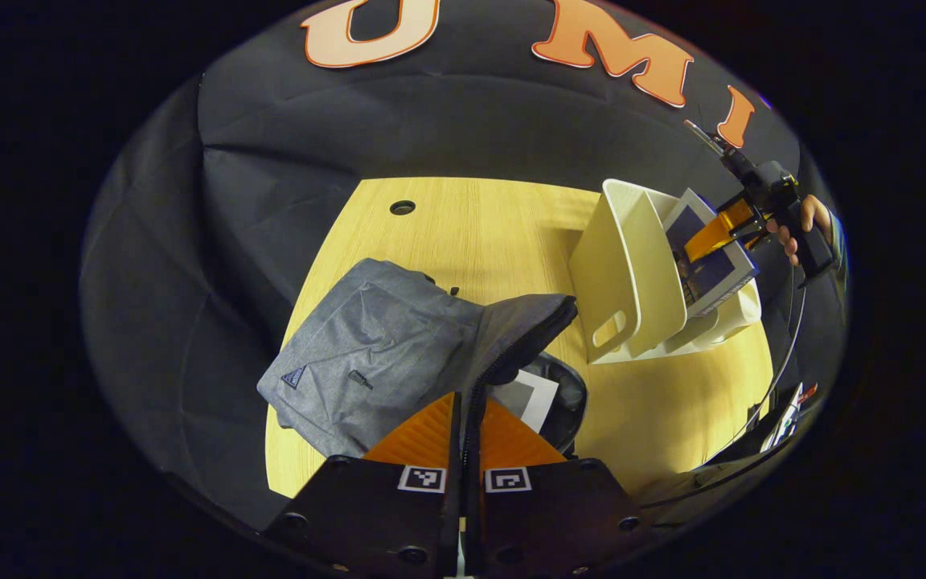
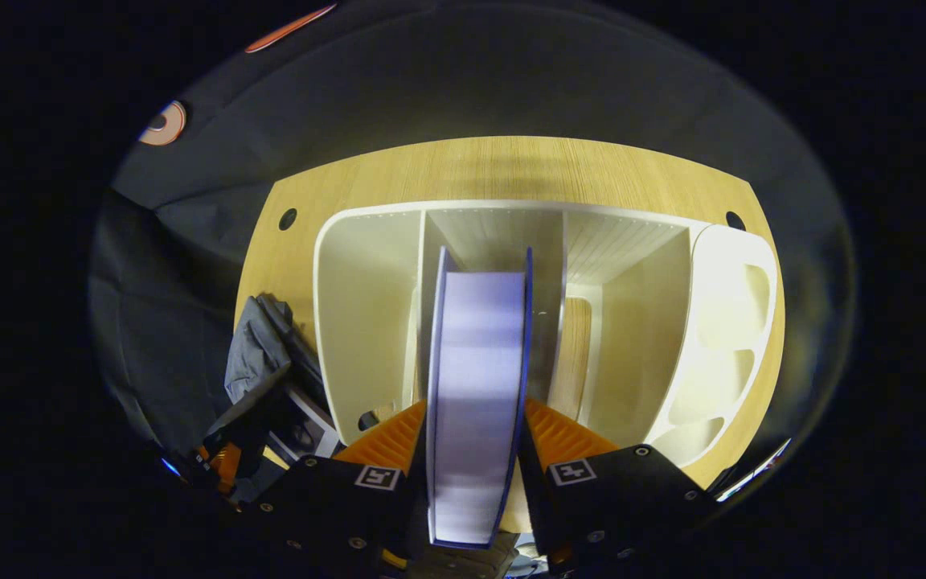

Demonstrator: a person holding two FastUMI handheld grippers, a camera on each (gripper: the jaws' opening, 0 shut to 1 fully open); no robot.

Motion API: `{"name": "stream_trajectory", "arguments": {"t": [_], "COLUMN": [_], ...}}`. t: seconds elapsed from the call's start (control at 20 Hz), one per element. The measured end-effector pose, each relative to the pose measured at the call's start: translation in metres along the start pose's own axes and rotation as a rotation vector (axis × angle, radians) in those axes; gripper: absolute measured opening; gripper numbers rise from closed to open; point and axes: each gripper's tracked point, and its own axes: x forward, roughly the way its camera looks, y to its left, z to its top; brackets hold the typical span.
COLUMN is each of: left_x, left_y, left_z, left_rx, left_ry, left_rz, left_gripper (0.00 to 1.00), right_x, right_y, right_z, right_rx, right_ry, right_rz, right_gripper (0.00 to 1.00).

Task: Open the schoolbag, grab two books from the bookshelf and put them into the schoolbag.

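Two fingers of the right gripper (image 2: 475,434) clamp a book (image 2: 475,378) over the shelf (image 2: 366,322). The left gripper (image 1: 463,434) pinches the bag (image 1: 383,346) edge, apparently fully closed on it.

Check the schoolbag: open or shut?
Open. The left tool holds the schoolbag flap up, and a book shows inside the opening.

the grey woven-cloth schoolbag (image 1: 374,354) at the left gripper view's centre looks matt and slightly coarse. the pale wood-grain tabletop (image 1: 471,233) is smooth. right of it, the cream plastic bookshelf (image 1: 632,281) has a soft sheen. the blue-covered paper book (image 2: 475,386) shows matt white page edges.
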Motion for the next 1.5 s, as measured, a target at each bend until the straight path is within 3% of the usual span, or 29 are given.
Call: {"name": "stream_trajectory", "arguments": {"t": [0.05,0.1,0.15,0.2,0.25,0.3,0.6,0.85,1.2,1.5], "left_x": [-0.001,-0.001,-0.001,-0.001,-0.002,-0.002,-0.001,-0.001,-0.004,-0.008], "left_y": [-0.003,-0.004,-0.004,-0.005,-0.005,-0.006,-0.001,0.003,0.011,0.015], "left_z": [0.0,0.0,-0.001,-0.001,-0.002,-0.002,-0.003,-0.004,-0.002,0.003], "left_rx": [0.0,0.004,0.008,0.01,0.012,0.022,0.101,0.164,0.258,0.31], "left_ry": [0.0,-0.003,-0.006,-0.008,-0.009,-0.011,-0.02,-0.028,-0.041,-0.055], "left_rz": [0.004,0.003,0.003,-0.003,-0.011,-0.023,-0.092,-0.155,-0.216,-0.256], "left_gripper": [0.04,0.04,0.04,0.04,0.04,0.04,0.04,0.04,0.04,0.04], "right_x": [0.0,-0.001,-0.003,-0.01,-0.016,-0.024,-0.078,-0.102,-0.141,-0.148], "right_y": [-0.006,-0.01,-0.013,-0.014,-0.016,-0.018,-0.014,0.007,0.016,0.044], "right_z": [0.002,0.0,-0.002,-0.002,-0.002,-0.002,-0.013,-0.049,-0.092,-0.134], "right_rx": [-0.005,0.0,0.003,0.013,0.019,0.027,0.134,0.237,0.345,0.465], "right_ry": [-0.004,-0.012,-0.014,-0.028,-0.047,-0.07,-0.209,-0.272,-0.383,-0.43], "right_rz": [-0.016,-0.026,-0.029,-0.029,-0.033,-0.037,-0.004,0.057,0.058,0.172], "right_gripper": [0.5,0.34,0.42,0.4,0.3,0.4,0.4,0.4,0.4,0.39]}}
